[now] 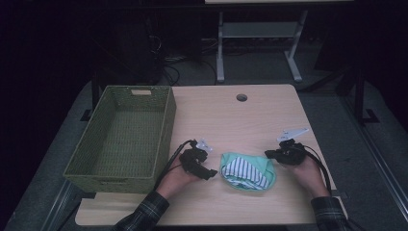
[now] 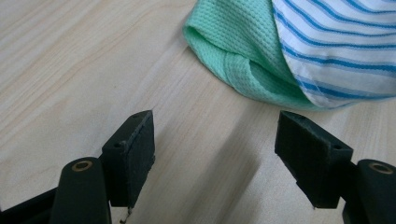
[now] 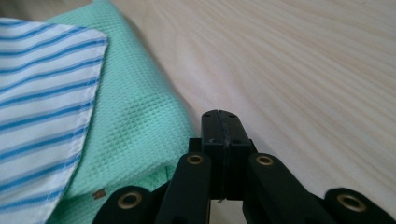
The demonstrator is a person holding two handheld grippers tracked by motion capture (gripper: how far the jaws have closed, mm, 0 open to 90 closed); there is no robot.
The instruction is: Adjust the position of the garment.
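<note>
With the folded green cloth (image 1: 248, 172) low in the frame's centre, our left gripper (image 1: 210, 173) stands wide and empty, the right gripper (image 1: 267, 154) pinched shut on nothing — next, we judge, comes carrying the cloth to the basket (image 1: 166, 126) at left.

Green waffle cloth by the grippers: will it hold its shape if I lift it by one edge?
Probably not. The green waffle cloth already lies in soft folds, so it should droop. The striped cloth lying loose on top would likely slide off. Pushed, it would probably bunch on the wooden table.

the folded cloth (image 1: 248, 171) lies on the desk (image 1: 240, 125) between the left hand-held gripper (image 1: 210, 172) and the right hand-held gripper (image 1: 267, 154); the basket (image 1: 122, 137) sits left of the left one.
</note>
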